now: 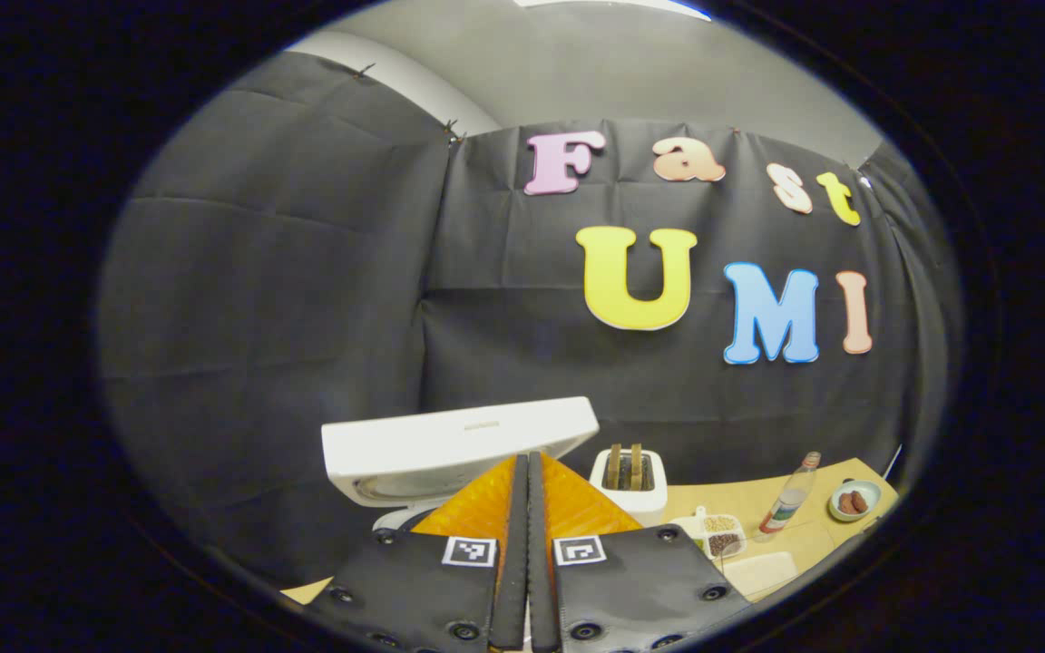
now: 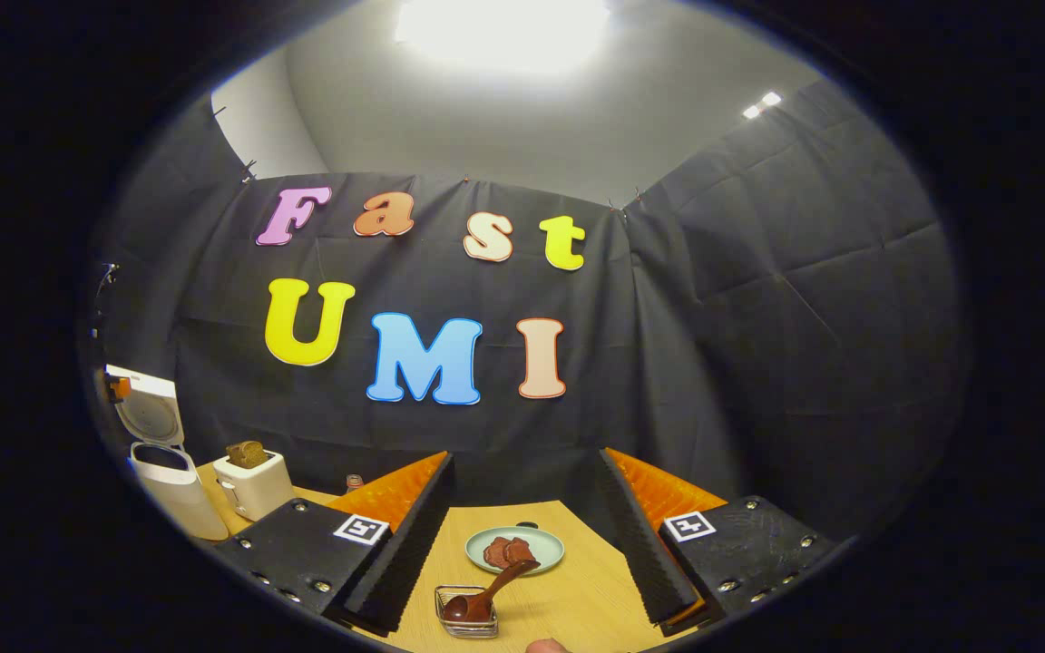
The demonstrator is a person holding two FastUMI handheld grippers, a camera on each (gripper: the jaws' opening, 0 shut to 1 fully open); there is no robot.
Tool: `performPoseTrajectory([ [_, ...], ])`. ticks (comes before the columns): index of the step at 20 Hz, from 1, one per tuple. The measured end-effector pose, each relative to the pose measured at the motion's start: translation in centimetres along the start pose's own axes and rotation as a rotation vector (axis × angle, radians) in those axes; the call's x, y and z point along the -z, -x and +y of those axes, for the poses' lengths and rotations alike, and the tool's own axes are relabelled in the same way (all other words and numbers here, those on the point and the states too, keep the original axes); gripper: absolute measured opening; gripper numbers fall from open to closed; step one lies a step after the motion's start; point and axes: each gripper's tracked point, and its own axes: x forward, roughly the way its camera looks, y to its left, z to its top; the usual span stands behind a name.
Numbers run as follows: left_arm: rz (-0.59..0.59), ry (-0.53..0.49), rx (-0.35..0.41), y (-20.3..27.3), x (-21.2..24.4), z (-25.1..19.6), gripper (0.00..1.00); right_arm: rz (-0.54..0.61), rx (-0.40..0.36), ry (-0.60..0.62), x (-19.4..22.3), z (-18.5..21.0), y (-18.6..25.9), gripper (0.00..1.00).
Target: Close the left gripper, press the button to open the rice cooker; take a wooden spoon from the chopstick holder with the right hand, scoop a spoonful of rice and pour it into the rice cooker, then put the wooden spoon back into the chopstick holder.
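1. Our left gripper (image 1: pixel 527 544) is clenched, its two fingers pressed flat together with nothing between them. We judge this is the fist-like shape the task asks for, a blunt tip for pressing the button.
2. Straight ahead of those closed fingers stands the rice cooker (image 1: pixel 395 517) with its lid (image 1: pixel 459 444) raised, so the opening step looks done. The fingers cover the cooker's body and its button, and we cannot see into the pot.
3. Just to the right of the left fingertips sits a toaster (image 1: pixel 629 481) with bread in its slots; farther right lie a small divided dish (image 1: pixel 717 535), a bottle (image 1: pixel 790 497) and a small plate (image 1: pixel 852 501). We cannot make out which compartment holds the rice.
4. Our right gripper (image 2: pixel 522 535) is released, jaws spread wide and holding nothing — ready, we judge, to come down around the spoon handle.
5. Between and below the right fingers stands the chopstick holder (image 2: pixel 468 624), a small wire basket on the table (image 2: pixel 577 599), with the wooden spoon (image 2: pixel 491 589) resting in it, bowl down and handle leaning up and away towards the green plate (image 2: pixel 541 544) beyond.
6. The holder's base is cut off at the view's lower edge — as is a fingertip-like shape nearby, which we cannot identify. Far to the right gripper's left, the open cooker and toaster appear small.
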Motion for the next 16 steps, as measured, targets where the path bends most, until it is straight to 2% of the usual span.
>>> performPoseTrajectory([
  [2,-0.070,-0.002,0.017,1.7,-2.8,-1.5,0.10,0.023,-0.008,-0.023,1.1,-0.5,-1.0,0.94],
  [6,-0.146,-0.011,0.106,5.8,-6.4,-5.4,0.99,0.082,-0.054,-0.081,3.8,-0.8,-3.4,0.95],
  [7,-0.167,-0.005,0.119,6.9,-7.3,-6.2,0.94,0.103,-0.062,-0.106,4.7,-1.0,-4.0,0.95],
  [8,-0.189,0.000,0.129,7.9,-8.1,-7.1,0.97,0.127,-0.066,-0.130,5.6,-1.1,-4.6,0.95],
  [11,-0.220,-0.017,0.143,10.4,-9.2,-9.6,0.94,0.196,-0.067,-0.176,8.7,-1.6,-6.4,0.95],
  [13,-0.211,-0.044,0.165,11.5,-9.0,-11.1,0.97,0.261,-0.073,-0.218,11.2,-1.3,-7.4,0.96],
  [14,-0.202,-0.059,0.164,11.9,-8.7,-11.5,0.94,0.298,-0.082,-0.249,12.5,-0.9,-7.8,0.96],
  [16,-0.184,-0.077,0.161,12.7,-8.1,-11.8,0.96,0.383,-0.104,-0.293,15.3,0.1,-8.3,0.96],
])
